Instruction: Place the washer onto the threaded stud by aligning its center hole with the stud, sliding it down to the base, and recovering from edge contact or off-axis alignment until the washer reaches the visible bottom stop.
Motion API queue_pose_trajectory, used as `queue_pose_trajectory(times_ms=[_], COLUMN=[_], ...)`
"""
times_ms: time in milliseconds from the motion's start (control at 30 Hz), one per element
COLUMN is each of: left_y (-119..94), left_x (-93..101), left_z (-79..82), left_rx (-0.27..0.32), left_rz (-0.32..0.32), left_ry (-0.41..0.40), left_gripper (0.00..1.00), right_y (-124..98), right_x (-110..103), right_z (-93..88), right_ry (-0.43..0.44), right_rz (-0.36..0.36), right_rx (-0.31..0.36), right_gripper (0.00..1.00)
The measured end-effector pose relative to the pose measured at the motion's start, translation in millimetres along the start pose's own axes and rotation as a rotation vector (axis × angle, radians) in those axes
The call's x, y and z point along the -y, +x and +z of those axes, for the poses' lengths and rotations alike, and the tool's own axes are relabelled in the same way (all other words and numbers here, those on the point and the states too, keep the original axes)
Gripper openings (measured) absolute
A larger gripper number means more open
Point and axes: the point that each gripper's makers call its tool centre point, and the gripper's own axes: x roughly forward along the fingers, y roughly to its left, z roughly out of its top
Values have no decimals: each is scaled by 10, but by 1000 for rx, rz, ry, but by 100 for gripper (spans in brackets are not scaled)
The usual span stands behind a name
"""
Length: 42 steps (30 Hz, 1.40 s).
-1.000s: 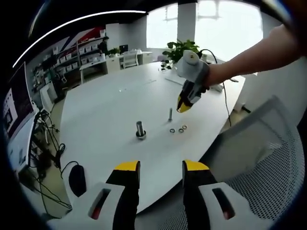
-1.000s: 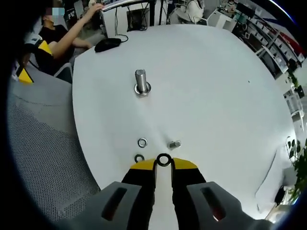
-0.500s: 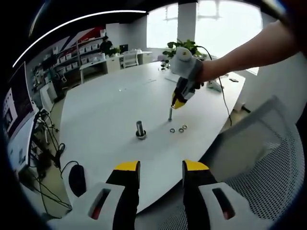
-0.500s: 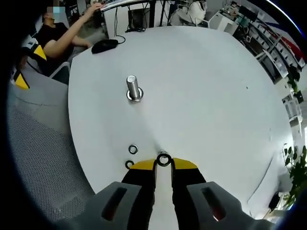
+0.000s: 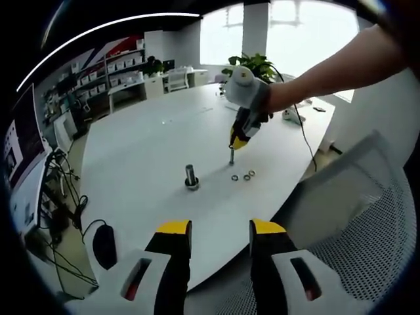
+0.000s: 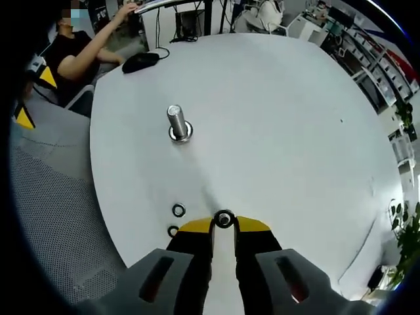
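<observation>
White round table (image 6: 282,131), office behind: right gripper (image 6: 224,226), jaws clamped on washer (image 6: 224,218), has moved over the thin threaded stud (image 5: 231,155), likely alignment under way; left gripper (image 5: 220,228), jaws apart, idles at 6 o'clock.

Thin stud (image 5: 231,156): tip hidden behind right gripper (image 5: 237,140). Loose washers (image 5: 241,177) just beside: too small for detail.
</observation>
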Motion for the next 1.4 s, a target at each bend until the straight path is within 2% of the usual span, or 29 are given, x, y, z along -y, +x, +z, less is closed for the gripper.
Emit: queue_pose_trajectory(times_ms=[33,533,1400], left_y=[1,10,11], left_x=[-1,17,13], left_z=[-1,-12,-31], left_rx=[0,-9,-16], left_rz=[-1,-9,-6], left_ry=[-2,-5,-1], left_gripper=[33,33,33], right_y=[-49,9,70], right_x=[-32,24,-24], right_z=[11,-46,-51], right_ry=[-4,-21,-20], right_rz=[1,9,15], right_rx=[-2,-14,-8], right_gripper=[13,14,14])
